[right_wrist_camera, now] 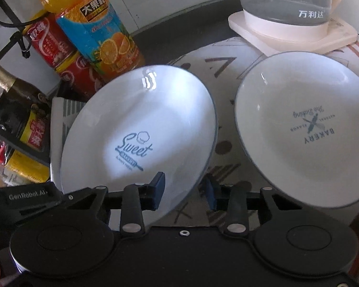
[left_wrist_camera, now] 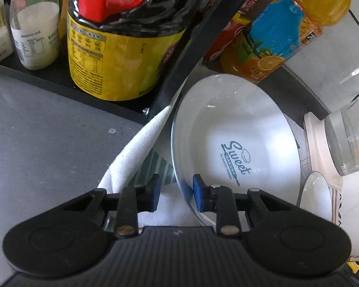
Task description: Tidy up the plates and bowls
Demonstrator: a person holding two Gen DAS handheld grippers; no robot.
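left wrist view: the left gripper (left_wrist_camera: 176,192) is seen with its blue pads set either side of the near rim of a white bowl (left_wrist_camera: 237,148) marked "sweet"; the right pad touches the inside wall, while a small gap shows at the left pad, so a firm clamp cannot be told. the bowl is tilted, its opening turned toward the camera. a white cloth (left_wrist_camera: 136,153) with dark stripes lies just beside and under it on the grey desk (left_wrist_camera: 47,124). behind, a dark bottle with a yellow label (left_wrist_camera: 122,55) and a milk bottle (left_wrist_camera: 36,24) stand on a black shelf (left_wrist_camera: 67,81). an orange juice bottle (left_wrist_camera: 287,31) is seen further back, and a glass kettle (left_wrist_camera: 349,138) at the right.

right wrist view: the right gripper (right_wrist_camera: 185,191) is seen with its jaws apart, straddling the lower rim of the same bowl (right_wrist_camera: 141,131), whose edge passes between the pads. a second white dish (right_wrist_camera: 306,129) marked "bakery" lies just beside it on a patterned mat (right_wrist_camera: 222,71). the kettle (right_wrist_camera: 284,2) sits on its cream base (right_wrist_camera: 292,35) behind. the juice bottle (right_wrist_camera: 103,28) and red cans (right_wrist_camera: 50,40) are seen at the upper left.
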